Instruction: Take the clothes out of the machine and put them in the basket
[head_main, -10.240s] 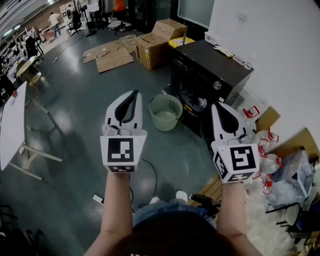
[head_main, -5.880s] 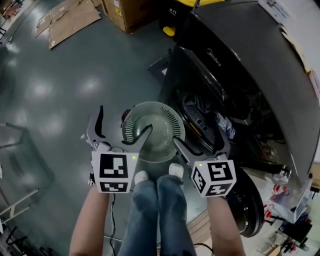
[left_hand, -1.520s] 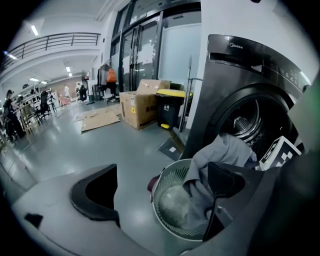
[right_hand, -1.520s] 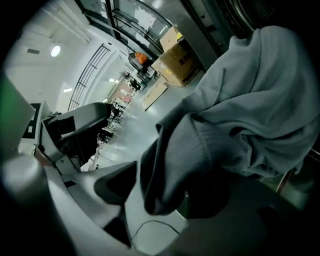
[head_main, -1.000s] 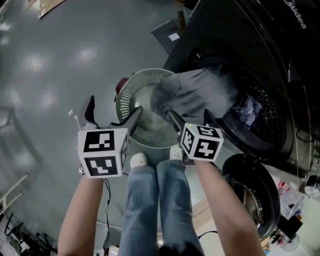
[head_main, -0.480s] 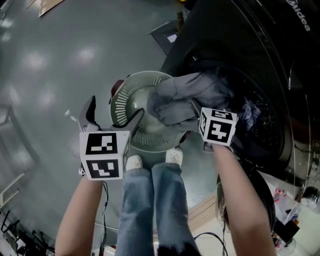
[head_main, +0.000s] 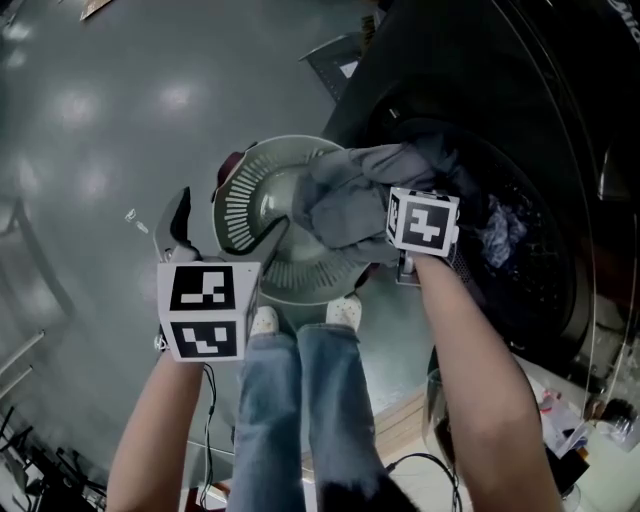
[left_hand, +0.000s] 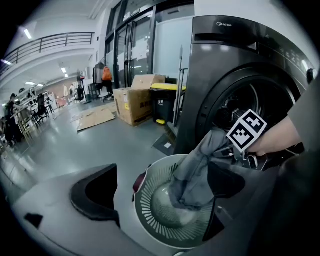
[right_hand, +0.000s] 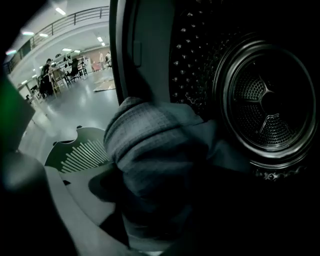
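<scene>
Left gripper (head_main: 235, 208) angled down at basket (head_main: 238, 190) rim, jaws wide apart, nothing in em. Right gripper (right_hand: 165, 195) at machine (head_main: 520, 120) mouth, jaws just been closing, clamped on grey garment (head_main: 345, 200), which trails from drum into basket.

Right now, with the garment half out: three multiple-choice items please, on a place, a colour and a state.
1. Where does the grey garment lie?
A) wholly inside the machine
B) from the drum opening down into the basket
C) on the floor
2. The basket's colour?
A) red
B) pale green
C) black
3. The left gripper's jaws?
A) apart, gripping nothing
B) shut on cloth
C) shut, empty

B: the cloth spans both.
B: its slatted wall is green.
A: both jaws stand wide over the basket.
</scene>
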